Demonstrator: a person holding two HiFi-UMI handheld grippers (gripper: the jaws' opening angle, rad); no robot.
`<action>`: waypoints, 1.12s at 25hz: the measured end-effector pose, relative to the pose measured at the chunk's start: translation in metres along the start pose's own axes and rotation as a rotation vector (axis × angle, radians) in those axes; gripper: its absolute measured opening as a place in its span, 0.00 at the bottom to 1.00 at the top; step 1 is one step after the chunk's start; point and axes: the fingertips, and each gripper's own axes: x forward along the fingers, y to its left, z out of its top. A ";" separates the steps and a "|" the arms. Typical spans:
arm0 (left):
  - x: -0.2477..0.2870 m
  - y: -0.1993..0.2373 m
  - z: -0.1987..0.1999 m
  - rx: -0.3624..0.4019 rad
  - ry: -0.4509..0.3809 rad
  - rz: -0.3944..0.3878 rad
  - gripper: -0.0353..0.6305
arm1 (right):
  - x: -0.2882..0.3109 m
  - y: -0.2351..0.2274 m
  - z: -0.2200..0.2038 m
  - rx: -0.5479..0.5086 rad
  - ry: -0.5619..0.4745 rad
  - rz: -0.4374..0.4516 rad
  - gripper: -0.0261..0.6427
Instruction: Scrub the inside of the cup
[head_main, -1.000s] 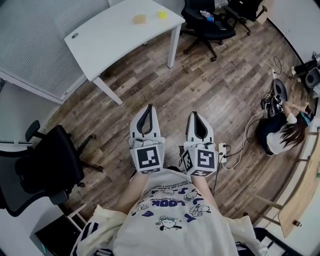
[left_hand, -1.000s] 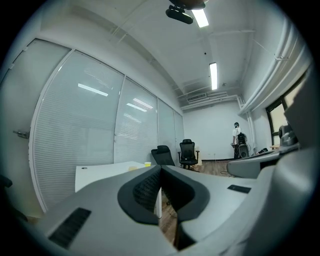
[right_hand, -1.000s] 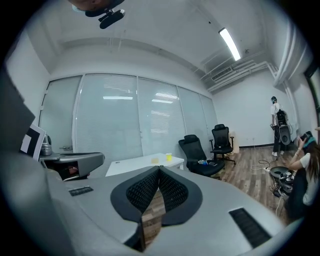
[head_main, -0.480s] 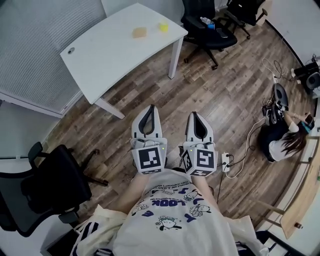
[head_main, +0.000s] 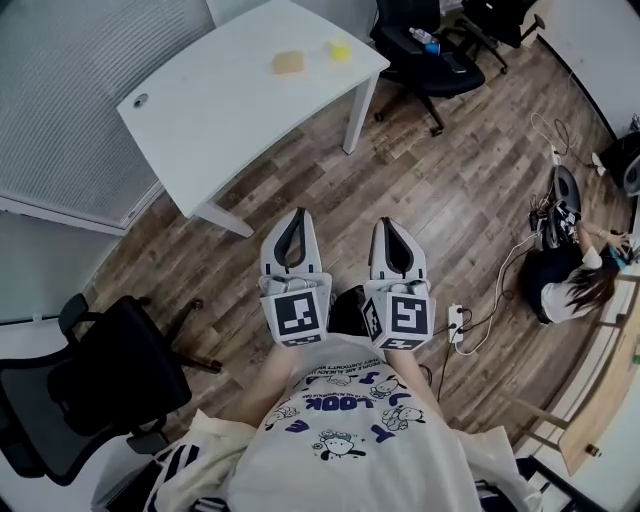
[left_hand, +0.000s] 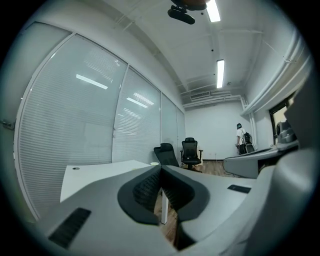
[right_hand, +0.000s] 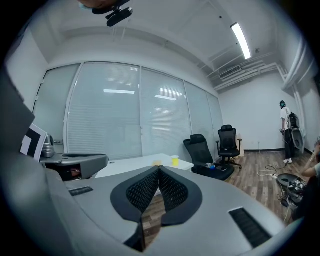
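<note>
Cup (head_main: 341, 50) on the white table (head_main: 200, 110), scrubbing not begun.
We hold the left gripper (head_main: 297, 214) and right gripper (head_main: 386, 224) side by side before us, each with jaws pressed together on nothing, since the sponge (head_main: 289, 62) and, right of it, the yellow cup lie well ahead across the wooden floor (head_main: 450, 200). The head view gives that gap; the right gripper view shows the cup (right_hand: 174, 160) standing upright near the table's end.

wood floor (head_main: 400, 190) clear in the middle up to desk (head_main: 220, 110) at far left, desk top bare but for sponge (head_main: 288, 62) and yellow cup (head_main: 341, 50) at far edge, office chair (head_main: 100, 375) blocking near left, more chairs (head_main: 425, 55) beyond desk, power strip (head_main: 458, 325) on floor right, person (head_main: 565, 285) seated far right
</note>
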 end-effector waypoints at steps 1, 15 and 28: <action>0.002 0.003 -0.001 -0.005 -0.002 0.004 0.09 | 0.002 0.001 -0.001 -0.001 0.002 0.001 0.03; 0.053 0.025 -0.005 -0.011 0.033 0.073 0.09 | 0.065 -0.027 -0.001 0.028 0.037 0.011 0.03; 0.162 0.026 0.015 -0.015 0.010 0.130 0.09 | 0.171 -0.077 0.027 0.020 0.019 0.073 0.03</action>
